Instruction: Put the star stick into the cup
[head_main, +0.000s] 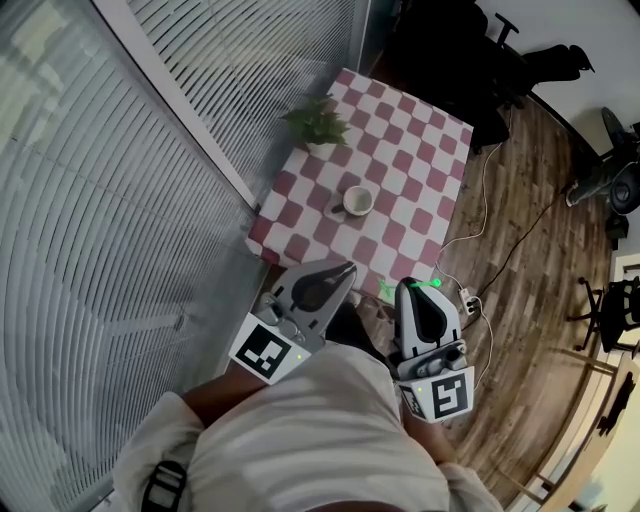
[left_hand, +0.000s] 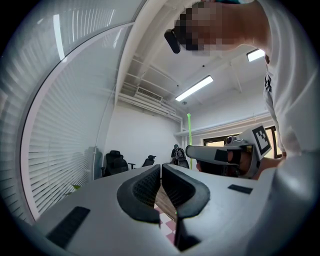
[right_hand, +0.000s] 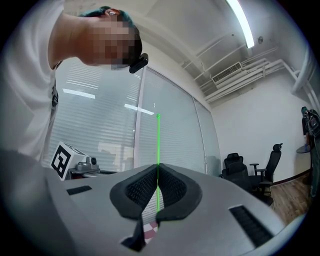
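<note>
My right tool (right_hand: 158, 175) is clenched on the green star stick (right_hand: 158, 142), well apart from the cup (head_main: 358, 200). Left tool (left_hand: 161, 175) clenched, empty. White cup upright mid-table (head_main: 425, 165), contents I can't tell; plant (head_main: 318, 122) at far corner

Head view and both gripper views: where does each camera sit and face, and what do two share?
Head view: on head, facing down at table, cup; shows shirt, left tongs, right tongs.
Left gripper view: on left tongs, facing chairs, ceiling; shows shirt.
Right gripper view: on right tongs, facing blinds; shows shirt.
Shared by gripper views: stick.
</note>
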